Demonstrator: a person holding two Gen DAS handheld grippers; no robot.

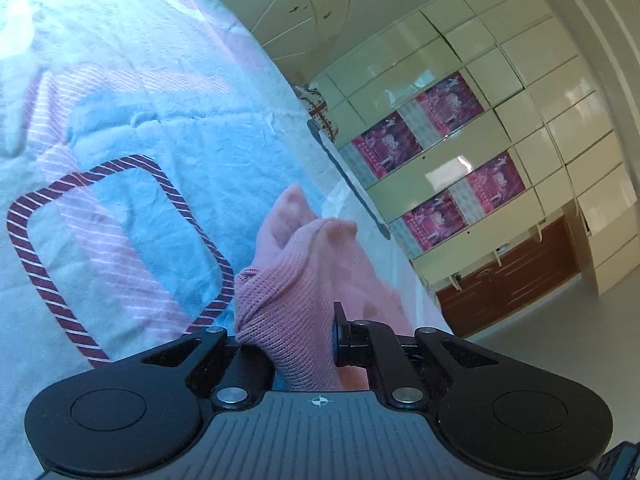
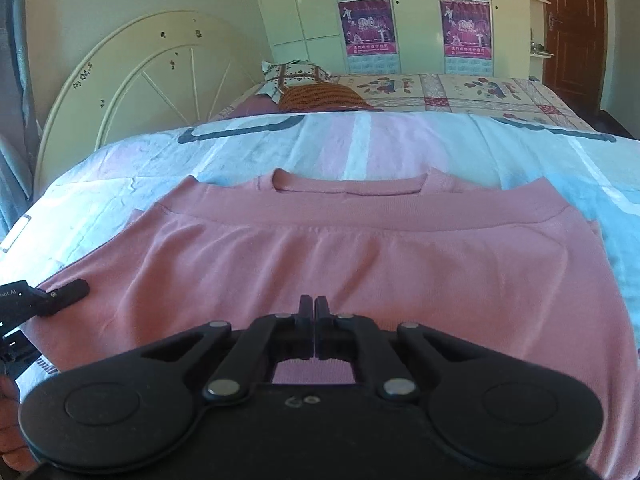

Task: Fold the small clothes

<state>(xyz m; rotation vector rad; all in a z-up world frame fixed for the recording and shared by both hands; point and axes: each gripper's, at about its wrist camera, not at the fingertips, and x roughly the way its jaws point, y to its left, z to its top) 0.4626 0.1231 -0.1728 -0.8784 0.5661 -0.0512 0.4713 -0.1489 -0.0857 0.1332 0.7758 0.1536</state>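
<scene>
Two tongs, left and right, both clamped on one pink sweater.

Home bedroom: bed with headboard, wardrobe, probably door.

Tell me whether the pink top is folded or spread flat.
Folded: the pink top lies doubled on the bed, its hem band just below the neckline.

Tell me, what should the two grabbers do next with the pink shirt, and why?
Probably lift the near fold and carry it toward the collar. Both the left gripper and right gripper have jaws pinched on the pink shirt, already folded once on the bed sheet.
</scene>
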